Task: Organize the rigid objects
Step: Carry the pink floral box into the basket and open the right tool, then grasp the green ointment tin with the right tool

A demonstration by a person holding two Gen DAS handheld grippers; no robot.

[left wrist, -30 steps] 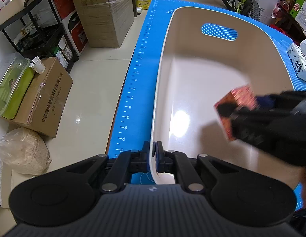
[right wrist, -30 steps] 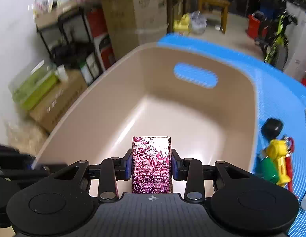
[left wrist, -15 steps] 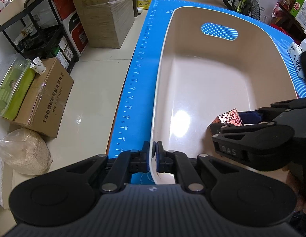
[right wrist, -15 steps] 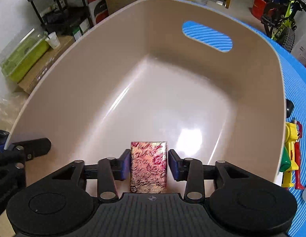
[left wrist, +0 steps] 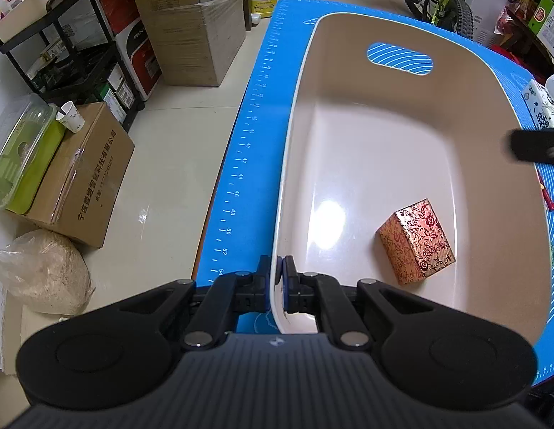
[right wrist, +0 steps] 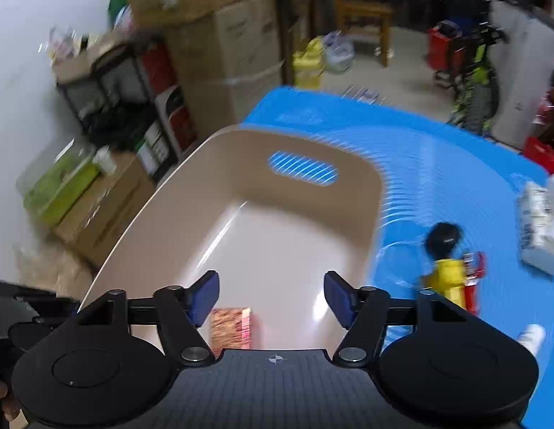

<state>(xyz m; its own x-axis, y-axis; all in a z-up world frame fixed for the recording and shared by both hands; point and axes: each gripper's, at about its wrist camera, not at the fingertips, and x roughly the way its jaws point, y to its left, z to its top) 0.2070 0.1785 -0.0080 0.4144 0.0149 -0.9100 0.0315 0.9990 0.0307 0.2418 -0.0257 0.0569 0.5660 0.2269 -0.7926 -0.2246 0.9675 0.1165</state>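
Now, with the bin point(left wrist: 287, 178) rim pinched by the left claw point(left wrist: 279, 279), the spread, empty right claw point(right wrist: 271, 298) is best swung toward the toys point(right wrist: 452, 279) at three o'clock, clear of the patterned box point(left wrist: 416, 241).

My bin point(left wrist: 491, 82) sits on the mat point(left wrist: 241, 164) covering the worktop, the small box point(left wrist: 416, 246) inside it near my end. My left gripper point(left wrist: 280, 284) pinches the bin's near rim. Right of the bin lie toys point(right wrist: 452, 279); cartons point(left wrist: 84, 186) stand on the floor at left.

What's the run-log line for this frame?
left gripper: shut on tub rim | right gripper: open, empty | patterned box: on tub floor, released | toys: on blue mat
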